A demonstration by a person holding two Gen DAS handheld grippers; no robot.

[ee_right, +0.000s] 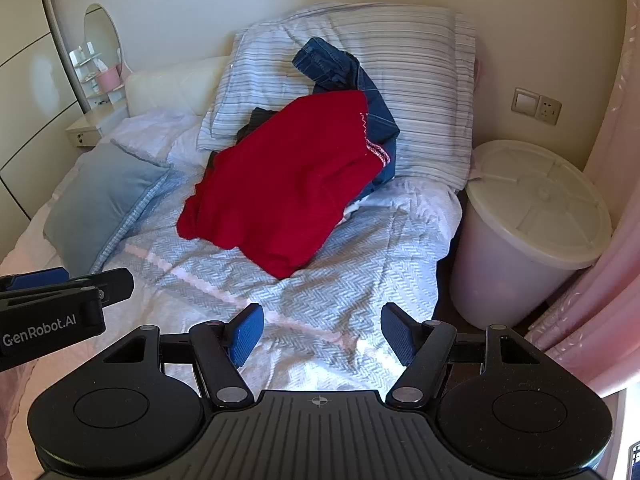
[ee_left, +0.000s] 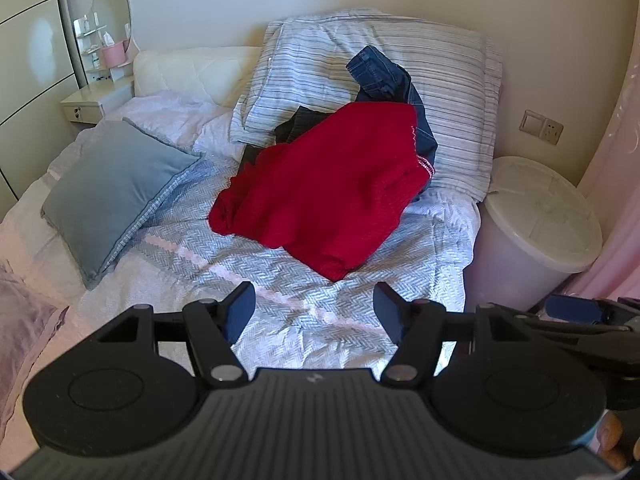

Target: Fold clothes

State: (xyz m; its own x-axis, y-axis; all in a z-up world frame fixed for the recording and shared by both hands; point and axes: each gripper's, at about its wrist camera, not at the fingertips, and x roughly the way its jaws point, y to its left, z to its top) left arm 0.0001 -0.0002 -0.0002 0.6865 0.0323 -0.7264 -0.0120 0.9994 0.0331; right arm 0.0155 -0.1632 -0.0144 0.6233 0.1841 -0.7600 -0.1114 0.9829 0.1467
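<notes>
A crumpled red knit sweater (ee_left: 320,188) lies on top of a heap of clothes in the middle of the bed; it also shows in the right wrist view (ee_right: 288,188). Blue jeans (ee_left: 384,76) and a dark garment (ee_left: 296,124) stick out from under it against the striped pillows. The jeans show in the right wrist view (ee_right: 344,76) too. My left gripper (ee_left: 316,312) is open and empty above the blanket, short of the sweater. My right gripper (ee_right: 322,332) is open and empty, likewise short of the heap. The left gripper's side (ee_right: 60,300) shows at the left of the right wrist view.
The bed has a herringbone blanket (ee_right: 360,260). A grey-blue cushion (ee_left: 112,184) lies left of the heap. Striped pillows (ee_left: 440,80) lean at the wall. A white lidded bin (ee_right: 532,220) stands right of the bed. A dressing table with mirror (ee_left: 104,40) is far left.
</notes>
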